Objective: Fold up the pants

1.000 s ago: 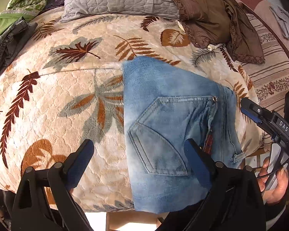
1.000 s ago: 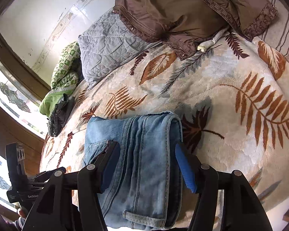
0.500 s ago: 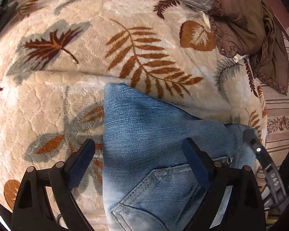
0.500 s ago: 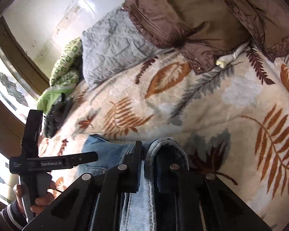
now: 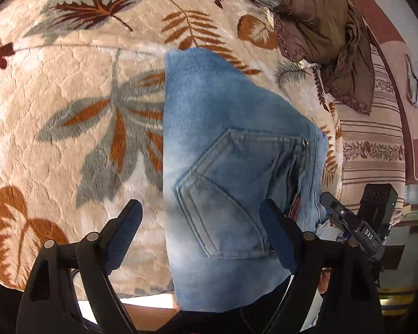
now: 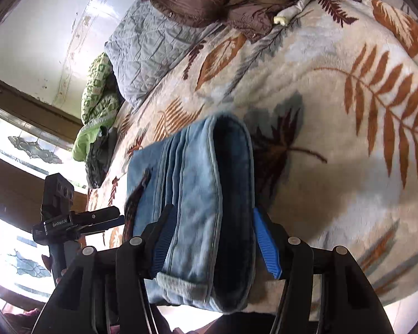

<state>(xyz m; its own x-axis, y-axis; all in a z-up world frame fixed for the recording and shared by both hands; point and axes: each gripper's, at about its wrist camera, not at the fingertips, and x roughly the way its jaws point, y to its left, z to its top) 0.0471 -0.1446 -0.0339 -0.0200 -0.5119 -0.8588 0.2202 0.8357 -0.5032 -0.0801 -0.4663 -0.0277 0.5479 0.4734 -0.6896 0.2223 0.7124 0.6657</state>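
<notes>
Folded light-blue jeans lie on the leaf-patterned blanket, back pocket up, near the bed's front edge. My left gripper hovers over their near end. Its jaws are wide and closing: one finger is over the pocket, the other over bare blanket, and neither presses the cloth. In the right wrist view the thick folded edge of the jeans fills the gap of my right gripper. Its jaws are opening, with the blue pads beside the fold. The right gripper's black body shows past the jeans.
A brown jacket and a grey quilted pillow lie at the bed's far end, with green cloth by the window. A striped sheet covers the right side. The bed's front edge runs just below the jeans.
The right gripper clamped on the jeans' folded edge half a second ago and has since spread around it. The left gripper pushed forward over the jeans, then drew back and lower.
</notes>
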